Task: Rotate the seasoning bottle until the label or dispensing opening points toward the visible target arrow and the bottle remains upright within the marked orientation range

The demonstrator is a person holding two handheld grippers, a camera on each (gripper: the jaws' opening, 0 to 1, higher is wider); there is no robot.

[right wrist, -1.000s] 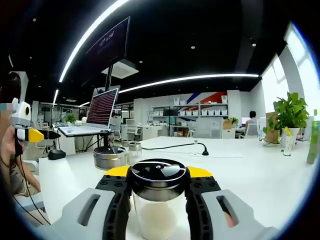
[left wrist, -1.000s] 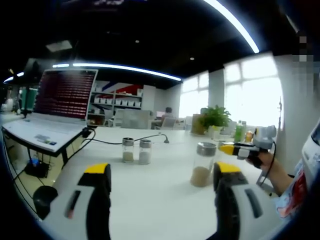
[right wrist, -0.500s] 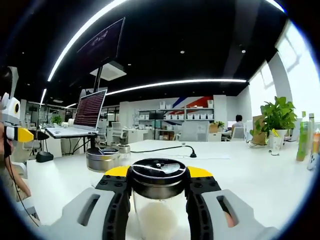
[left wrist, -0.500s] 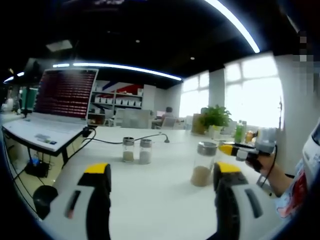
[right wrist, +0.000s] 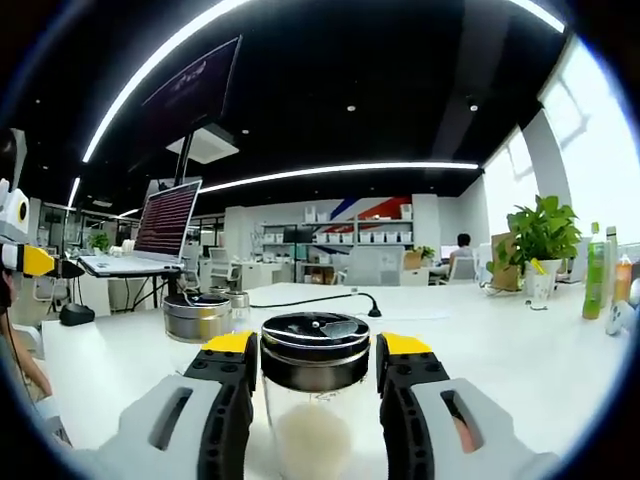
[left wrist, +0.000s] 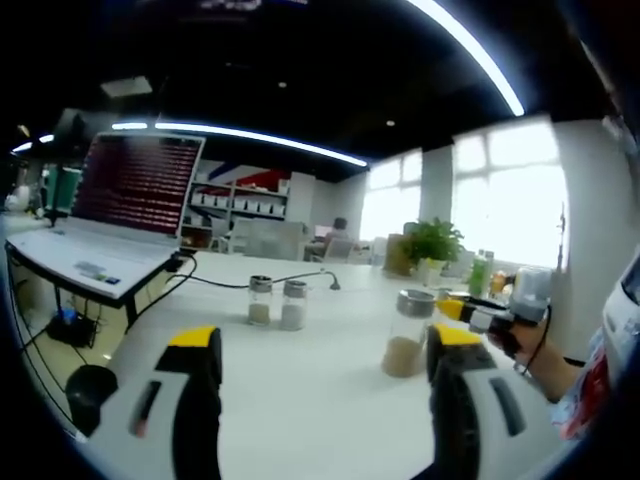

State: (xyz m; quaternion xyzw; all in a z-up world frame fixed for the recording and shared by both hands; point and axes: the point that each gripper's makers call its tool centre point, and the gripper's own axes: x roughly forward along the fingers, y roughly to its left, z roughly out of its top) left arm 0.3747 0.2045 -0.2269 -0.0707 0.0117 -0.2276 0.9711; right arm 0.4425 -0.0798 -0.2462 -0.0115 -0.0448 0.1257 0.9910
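Your right gripper (right wrist: 314, 375) is standing around the seasoning bottle (right wrist: 313, 400) on the white table (right wrist: 520, 360), jaws beside the cap, contact unclear. Your left gripper (left wrist: 320, 365) is waiting open. Uneven squeezing while turning risks tipping it.

A white table (left wrist: 300, 380) carries everything; on it, in the left gripper view, two small shakers (left wrist: 276, 302) stand side by side at about 11 o'clock of centre; a taller seasoning bottle (left wrist: 408, 333) stands upright at 3 o'clock; a black cable (left wrist: 225, 283) trails behind; a laptop (left wrist: 110, 215) sits at 9 o'clock.
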